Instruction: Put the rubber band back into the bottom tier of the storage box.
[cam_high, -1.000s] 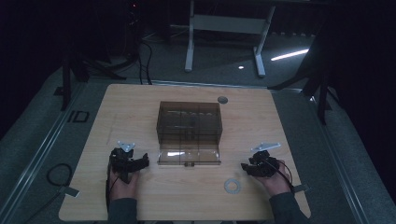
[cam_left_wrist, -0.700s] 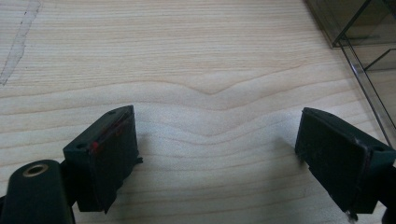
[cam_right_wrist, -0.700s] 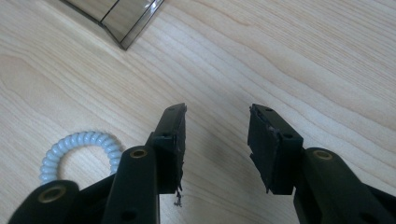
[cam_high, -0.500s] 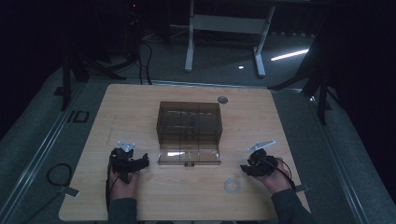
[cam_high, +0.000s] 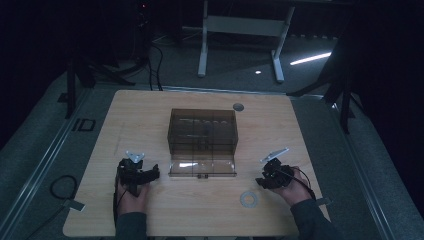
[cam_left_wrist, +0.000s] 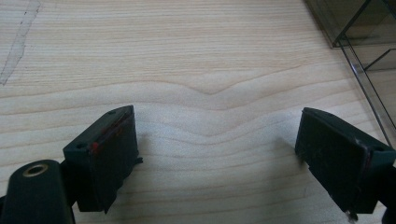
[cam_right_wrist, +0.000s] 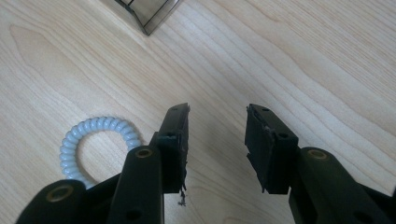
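A smoky clear plastic box (cam_high: 202, 132) stands mid-table with its lid (cam_high: 202, 166) folded down flat in front. A pale spiral hair tie (cam_high: 249, 199) lies on the wood near the front right; in the right gripper view the hair tie (cam_right_wrist: 95, 142) sits just left of the jaws. My right gripper (cam_high: 264, 180) hovers beside it; its jaws have just been closing, and only bare wood lies between them (cam_right_wrist: 217, 140). My left gripper (cam_high: 150, 174) rests left of the lid, jaws wide apart over bare wood (cam_left_wrist: 217, 149).
The wooden table (cam_high: 150, 115) has a small round grommet (cam_high: 238, 106) behind the box. A corner of the box lid (cam_right_wrist: 149, 14) lies ahead of the right gripper, and its edge (cam_left_wrist: 369, 88) is to the right of the left gripper. Dark floor, cables and a desk frame surround the table.
The right gripper has shifted slightly toward the hair tie. The left gripper and the box have stayed put.
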